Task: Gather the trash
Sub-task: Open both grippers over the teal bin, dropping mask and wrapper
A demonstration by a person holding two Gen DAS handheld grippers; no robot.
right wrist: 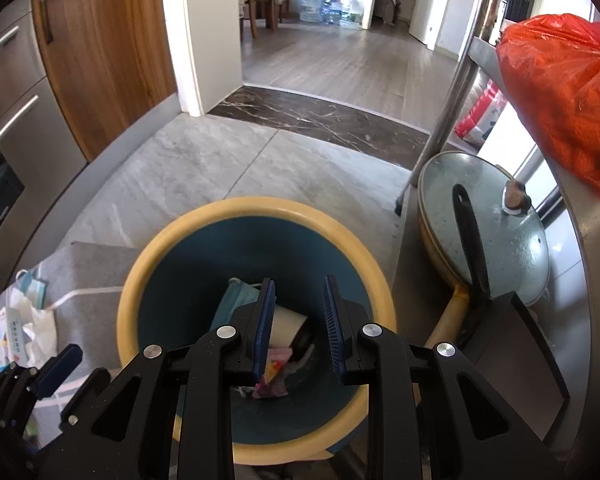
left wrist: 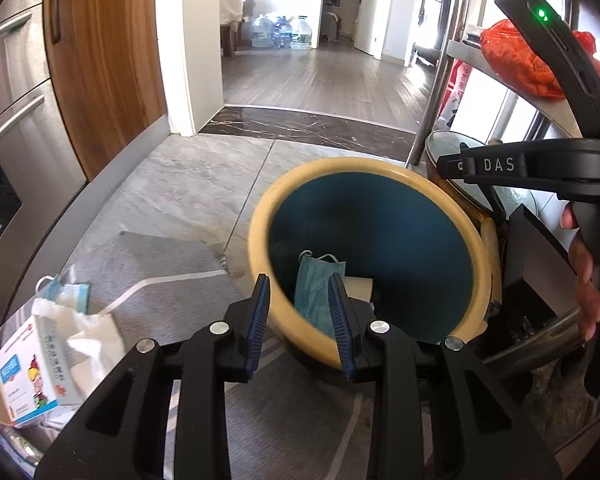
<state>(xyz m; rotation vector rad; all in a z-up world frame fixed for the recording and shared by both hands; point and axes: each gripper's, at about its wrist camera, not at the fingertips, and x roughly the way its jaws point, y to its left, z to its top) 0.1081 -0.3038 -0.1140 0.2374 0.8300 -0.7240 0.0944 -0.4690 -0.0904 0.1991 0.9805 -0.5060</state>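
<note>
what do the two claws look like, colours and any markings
Both match: the left claw and right claw have matte black angular linkage arms joined by round silver pivot bolts, ending in two flat fingers faced with ribbed dark blue pads. In the left wrist view the right unit's black body carries white letters "DAS", and a green light glows on its curved black strut.

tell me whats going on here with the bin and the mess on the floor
A person holds a two-finger gripper in each hand over a yellow-rimmed blue bin. Both the left gripper and the right gripper have open fingers with nothing between them. A blue face mask and wrappers already lie inside. Tissues, a small printed box and another mask remain on the grey mat.
</note>
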